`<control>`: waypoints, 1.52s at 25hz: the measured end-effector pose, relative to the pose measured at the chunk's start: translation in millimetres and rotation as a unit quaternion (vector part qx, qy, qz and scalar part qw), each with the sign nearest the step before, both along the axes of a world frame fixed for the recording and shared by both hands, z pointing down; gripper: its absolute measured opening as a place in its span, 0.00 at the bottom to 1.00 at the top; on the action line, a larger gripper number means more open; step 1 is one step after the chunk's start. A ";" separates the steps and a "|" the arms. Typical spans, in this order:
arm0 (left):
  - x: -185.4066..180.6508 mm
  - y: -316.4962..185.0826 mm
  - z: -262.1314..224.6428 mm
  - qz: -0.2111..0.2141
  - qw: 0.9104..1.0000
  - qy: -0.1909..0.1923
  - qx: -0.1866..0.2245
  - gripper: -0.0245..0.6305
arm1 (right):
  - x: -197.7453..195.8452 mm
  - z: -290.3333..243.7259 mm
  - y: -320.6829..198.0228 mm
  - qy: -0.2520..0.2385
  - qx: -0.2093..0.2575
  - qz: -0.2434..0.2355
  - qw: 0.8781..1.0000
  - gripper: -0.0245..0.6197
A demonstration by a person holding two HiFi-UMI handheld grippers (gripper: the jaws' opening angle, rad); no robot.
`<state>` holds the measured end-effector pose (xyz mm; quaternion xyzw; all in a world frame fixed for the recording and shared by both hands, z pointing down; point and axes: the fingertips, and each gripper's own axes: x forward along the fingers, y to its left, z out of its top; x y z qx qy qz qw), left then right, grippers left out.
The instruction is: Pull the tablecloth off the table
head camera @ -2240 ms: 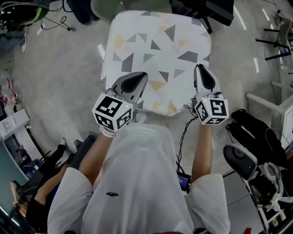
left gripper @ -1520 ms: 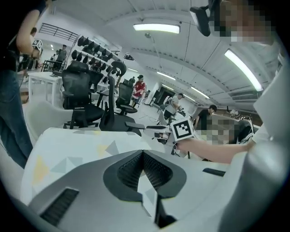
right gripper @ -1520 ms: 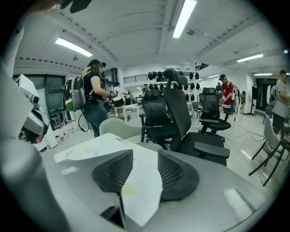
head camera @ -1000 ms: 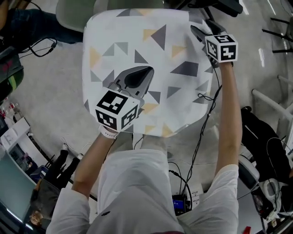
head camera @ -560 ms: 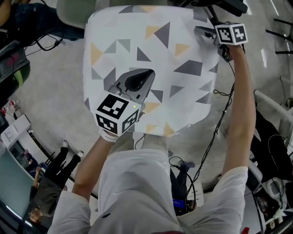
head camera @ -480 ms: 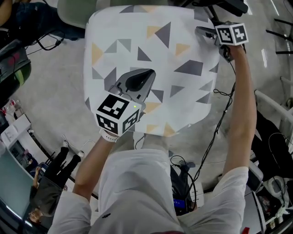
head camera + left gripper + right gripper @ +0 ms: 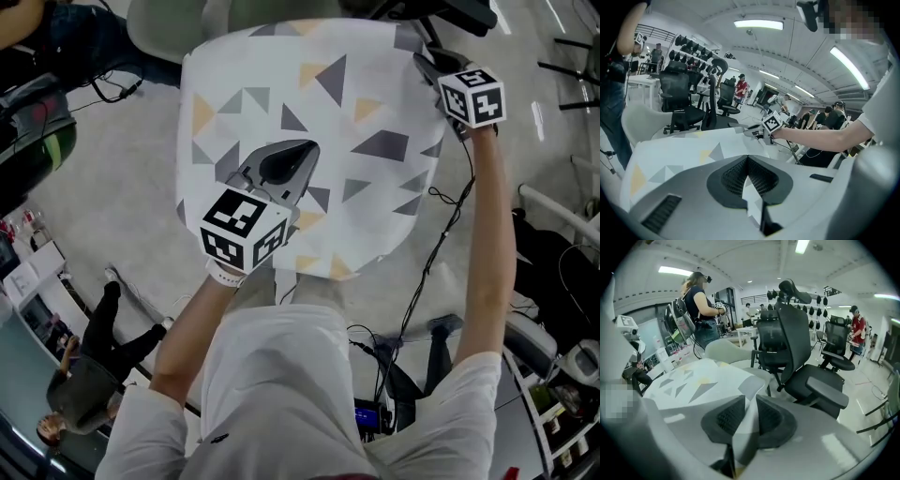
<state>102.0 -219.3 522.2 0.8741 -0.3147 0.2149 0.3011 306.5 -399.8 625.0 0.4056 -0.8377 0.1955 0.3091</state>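
The left gripper (image 7: pixel 747 164) was clamped on a pinched fold of the tablecloth (image 7: pixel 309 103) towards its 7 o'clock side. The right gripper (image 7: pixel 751 401) was closing its jaws on the 2 o'clock corner, probably so two opposite holds could drag the spread cloth off.

Triangle-patterned tablecloth (image 7: pixel 319 131), draped over table

tablecloth (image 7: pixel 281 75) in middle, chair (image 7: pixel 169 19) behind it, bystander (image 7: pixel 89 384) on floor (image 7: pixel 112 187) at left
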 end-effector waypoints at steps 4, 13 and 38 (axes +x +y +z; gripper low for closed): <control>-0.6 4.8 -14.1 0.007 1.000 0.002 0.015 0.05 | -10.2 -31.0 21.3 -0.016 0.025 -0.003 1.000 0.12; -1.4 6.1 -52.3 0.059 0.996 -0.009 0.060 0.14 | -51.9 -120.5 72.2 -0.041 0.084 -0.067 0.993 0.07; -60.7 65.3 -155.0 0.331 0.902 -0.148 0.235 0.58 | -230.4 -306.6 309.4 -0.044 0.149 -0.263 0.952 0.06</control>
